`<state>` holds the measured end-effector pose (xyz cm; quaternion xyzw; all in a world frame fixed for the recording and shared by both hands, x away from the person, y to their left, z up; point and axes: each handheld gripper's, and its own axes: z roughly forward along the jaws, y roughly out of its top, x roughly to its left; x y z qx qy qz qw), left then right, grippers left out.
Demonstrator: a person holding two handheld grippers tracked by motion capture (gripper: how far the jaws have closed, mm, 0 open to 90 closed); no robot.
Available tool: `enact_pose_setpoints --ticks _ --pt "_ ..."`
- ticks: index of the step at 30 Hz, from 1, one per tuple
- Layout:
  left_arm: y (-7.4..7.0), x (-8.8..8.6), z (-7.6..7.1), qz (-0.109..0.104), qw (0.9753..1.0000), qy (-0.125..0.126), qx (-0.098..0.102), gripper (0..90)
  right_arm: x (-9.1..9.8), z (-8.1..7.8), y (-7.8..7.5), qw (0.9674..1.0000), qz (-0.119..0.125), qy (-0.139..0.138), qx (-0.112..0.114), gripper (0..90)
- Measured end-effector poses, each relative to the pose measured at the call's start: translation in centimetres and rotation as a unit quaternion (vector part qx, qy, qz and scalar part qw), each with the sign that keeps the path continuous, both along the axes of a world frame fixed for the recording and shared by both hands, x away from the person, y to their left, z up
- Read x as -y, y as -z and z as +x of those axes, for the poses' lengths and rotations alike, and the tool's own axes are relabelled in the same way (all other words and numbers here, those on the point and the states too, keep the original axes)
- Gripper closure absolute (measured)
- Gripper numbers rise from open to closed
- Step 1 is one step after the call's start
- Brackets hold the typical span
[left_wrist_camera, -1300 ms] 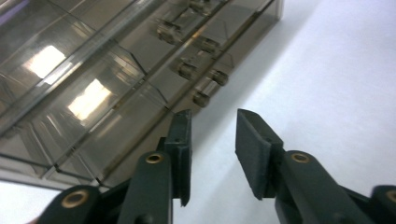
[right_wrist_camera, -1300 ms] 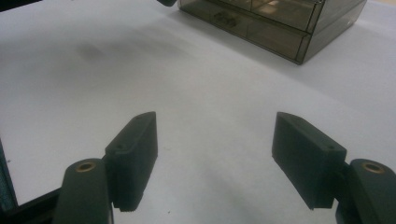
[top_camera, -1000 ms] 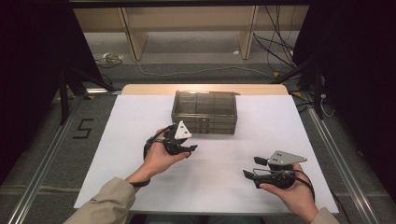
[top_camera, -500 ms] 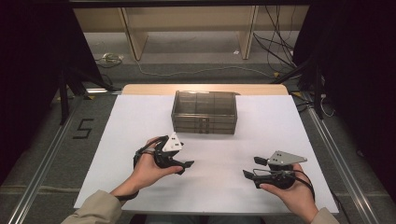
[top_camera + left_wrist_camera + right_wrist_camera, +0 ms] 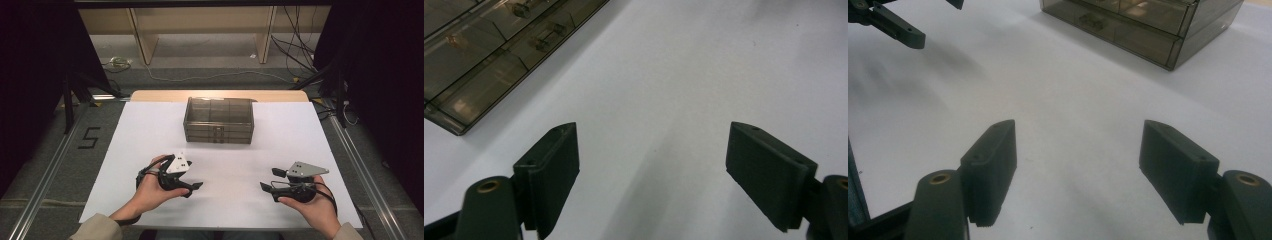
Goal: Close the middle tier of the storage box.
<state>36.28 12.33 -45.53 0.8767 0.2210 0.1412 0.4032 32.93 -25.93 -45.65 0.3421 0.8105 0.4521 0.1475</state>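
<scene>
— One smoky clear drawer box (image 5: 218,120), item of interest. Location?

— Far half of the white table sheet (image 5: 125,150), centred left to right, front face towards the person. Drawers with small handles show on that face; all sit flush. In the left gripper view the box (image 5: 479,65) lies at the upper left corner; in the right gripper view it (image 5: 1143,22) lies at the top right.

— Two grippers. Entry for the left gripper?

— Left gripper (image 5: 195,186), held in the person's left hand (image 5: 152,187), near edge of the sheet, well apart from the box. Jaws have just been opening and now stand spread wide; its own view (image 5: 651,175) shows bare white sheet between them, nothing held.

— And the right gripper?

— Right gripper (image 5: 264,187), in the right hand (image 5: 312,207), near edge on the other side, tips pointing towards the left gripper. Jaws spread wide, nothing between them (image 5: 1078,172). The left gripper's tips (image 5: 898,27) show at the upper left of its view.

— Surroundings?

— Wooden table edge (image 5: 150,95) beyond the sheet; a floor marking "5" (image 5: 89,137) to the left; cables (image 5: 300,45) on the floor behind.
</scene>
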Motion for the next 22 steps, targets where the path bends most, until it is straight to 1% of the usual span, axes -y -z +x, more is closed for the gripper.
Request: enact_pose_setpoints --ticks 9,15,20,22 --pt "0.2 -1.4 -0.8 -0.002 1.0 -0.005 -0.003 21.1 0.0 0.0 0.0 1.0 0.001 0.0 0.001 32.1" --pt "0.5 -2.6 -1.4 0.001 0.9999 -0.008 -0.009 20.7 0.0 0.0 0.0 1.0 0.001 0.0 0.0 32.1" --pt "0.7 -3.4 -1.9 -0.005 0.9999 -0.008 -0.014 20.4 0.1 0.0 0.0 1.0 0.0 0.001 -0.001 32.0" --pt "0.7 -3.6 -1.8 -0.009 0.9998 -0.007 -0.015 19.9 0.1 0.0 0.0 1.0 0.002 0.002 0.0 32.1"
